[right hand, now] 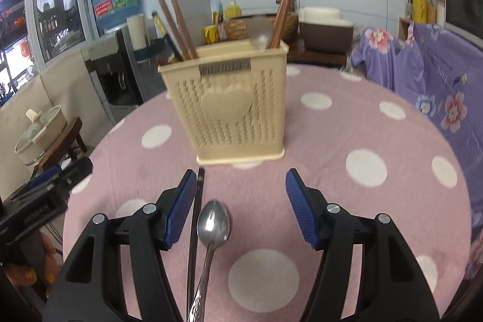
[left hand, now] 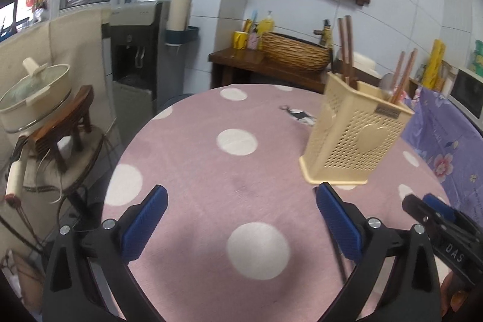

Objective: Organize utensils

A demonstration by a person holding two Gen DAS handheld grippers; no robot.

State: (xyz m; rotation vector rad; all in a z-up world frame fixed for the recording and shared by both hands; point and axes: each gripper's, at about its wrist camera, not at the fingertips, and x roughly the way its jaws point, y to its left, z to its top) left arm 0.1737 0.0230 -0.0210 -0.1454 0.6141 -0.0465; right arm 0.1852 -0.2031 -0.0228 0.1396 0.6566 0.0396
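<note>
A cream perforated utensil holder (left hand: 353, 138) stands on the pink dotted table (left hand: 193, 171) and holds brown chopsticks (left hand: 345, 44) and a spoon. In the right wrist view the holder (right hand: 229, 110) is straight ahead with chopsticks (right hand: 178, 26) in it. A steel spoon (right hand: 211, 228) and a dark chopstick (right hand: 196, 219) lie on the cloth between my right gripper's fingers. My right gripper (right hand: 241, 207) is open above them. My left gripper (left hand: 241, 219) is open and empty over the table, left of the holder. The right gripper also shows at the left wrist view's right edge (left hand: 434, 210).
A water dispenser (left hand: 135, 50) and a stool with a lidded pot (left hand: 36, 92) stand left of the table. A wicker basket (left hand: 295, 50) sits on a dark side table behind. A purple flowered cloth (right hand: 428, 71) covers furniture at the right.
</note>
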